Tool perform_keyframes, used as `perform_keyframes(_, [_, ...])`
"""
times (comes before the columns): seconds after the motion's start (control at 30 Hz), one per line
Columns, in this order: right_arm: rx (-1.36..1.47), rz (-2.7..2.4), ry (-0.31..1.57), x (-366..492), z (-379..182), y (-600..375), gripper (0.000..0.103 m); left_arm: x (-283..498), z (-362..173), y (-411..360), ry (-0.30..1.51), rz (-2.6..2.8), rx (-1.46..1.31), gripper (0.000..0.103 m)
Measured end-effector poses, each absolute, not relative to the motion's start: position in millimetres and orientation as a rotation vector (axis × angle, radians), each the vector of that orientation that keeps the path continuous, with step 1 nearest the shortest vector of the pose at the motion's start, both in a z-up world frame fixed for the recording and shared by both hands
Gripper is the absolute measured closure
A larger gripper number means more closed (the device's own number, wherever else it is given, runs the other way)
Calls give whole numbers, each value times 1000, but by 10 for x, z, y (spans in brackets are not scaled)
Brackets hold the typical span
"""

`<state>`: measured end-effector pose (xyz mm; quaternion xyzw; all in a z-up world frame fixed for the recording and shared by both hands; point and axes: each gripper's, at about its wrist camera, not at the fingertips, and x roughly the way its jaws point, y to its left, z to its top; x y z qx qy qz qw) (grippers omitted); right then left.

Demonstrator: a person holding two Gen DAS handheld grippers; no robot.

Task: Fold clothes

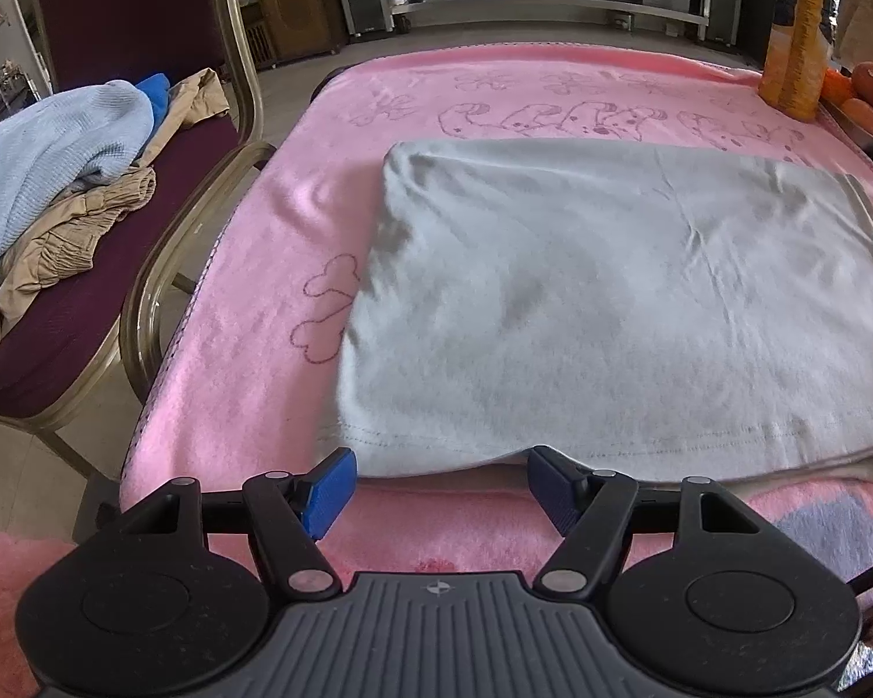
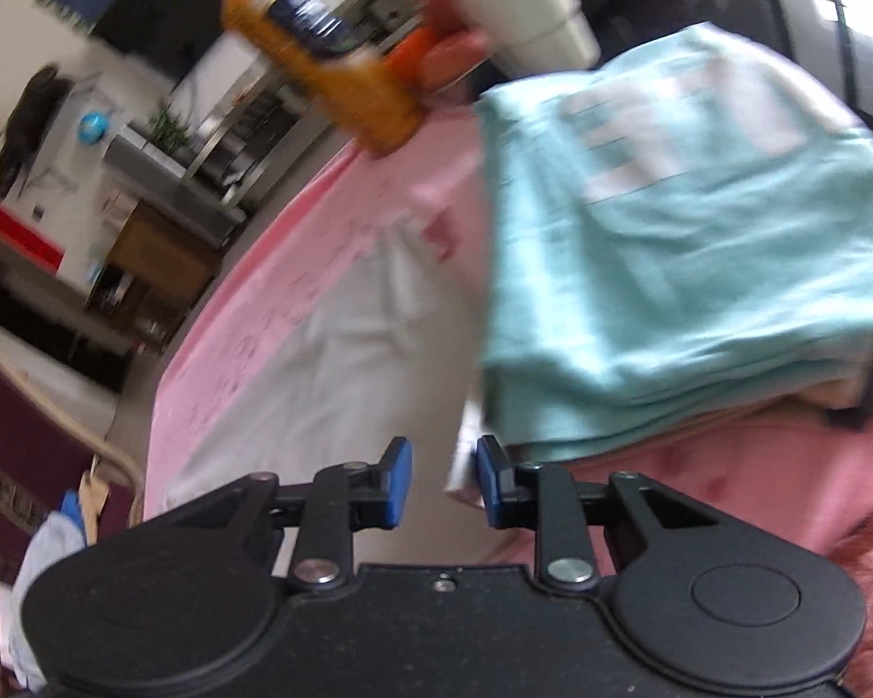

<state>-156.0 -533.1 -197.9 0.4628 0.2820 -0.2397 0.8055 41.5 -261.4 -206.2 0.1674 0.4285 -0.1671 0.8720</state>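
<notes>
**Grey hem sits dead ahead of your left hand-held gripper**

Your left hand-held gripper (image 1: 441,485) is released, jaws spread at the near hem of the grey shirt (image 1: 611,302), which fills the frame's centre, long axis left-right. Your right hand-held gripper (image 2: 441,485), also released, faces the folded teal stack (image 2: 687,267) at upper right.

A pale grey garment (image 1: 623,302) lies folded into a flat, roughly rectangular shape on the pink blanket (image 1: 250,314) that covers the bench, its stitched hem along the near edge and light creases across its top. A folded mint-green garment (image 2: 687,244) with a pale printed patch sits atop a small stack of folded clothes to the right, blurred. More clothes, light blue and tan, lie heaped unfolded (image 1: 58,192) off to the left.
</notes>
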Motion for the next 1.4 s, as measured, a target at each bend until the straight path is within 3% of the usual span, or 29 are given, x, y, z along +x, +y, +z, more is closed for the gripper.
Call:
perform_keyframes(0.2, [882,-638,477,-1499,-1749,-5212,77,389,-1968,-2600,826,-350,344,34])
perform_keyframes(0.37, [916,-612,395,-1642,-1753,-5282,77,421,-1675,-2370,758,-398,160,35])
perform_keyframes(0.47, [966,-517,409,-1576,-1815,-5313,76,417,-1513,-2257,680,-392,109,36])
perform_keyframes(0.5, [982,-479,414,-1541,-1829,-5321,73,434,-1521,-2271,681,-379,123,43])
perform_keyframes(0.63, [1025,-376,560,-1306,-2001,-5254,72,502,-1760,-2429,782,-355,221,50])
perform_keyframes(0.8, [986,-517,665,-1308,-2148,-5355,72,535,-2083,-2630,878,-299,436,48])
perform_keyframes(0.87, [1040,-568,664,-1451,-2213,-5443,84,547,-2087,-2583,884,-274,446,44])
perform_keyframes(0.97, [1074,-608,612,-1690,-2205,-5507,86,546,-2030,-2460,882,-270,399,46])
perform_keyframes(1.03, [1057,-609,555,-1827,-2137,-5480,84,521,-1969,-2393,872,-301,345,44])
perform_keyframes(1.1, [1042,-596,511,-1934,-2082,-5461,68,467,-1933,-2428,859,-340,330,42])
perform_keyframes(1.4, [1119,-527,655,-1796,-2291,-5305,62,308,-1971,-2641,836,-420,392,39])
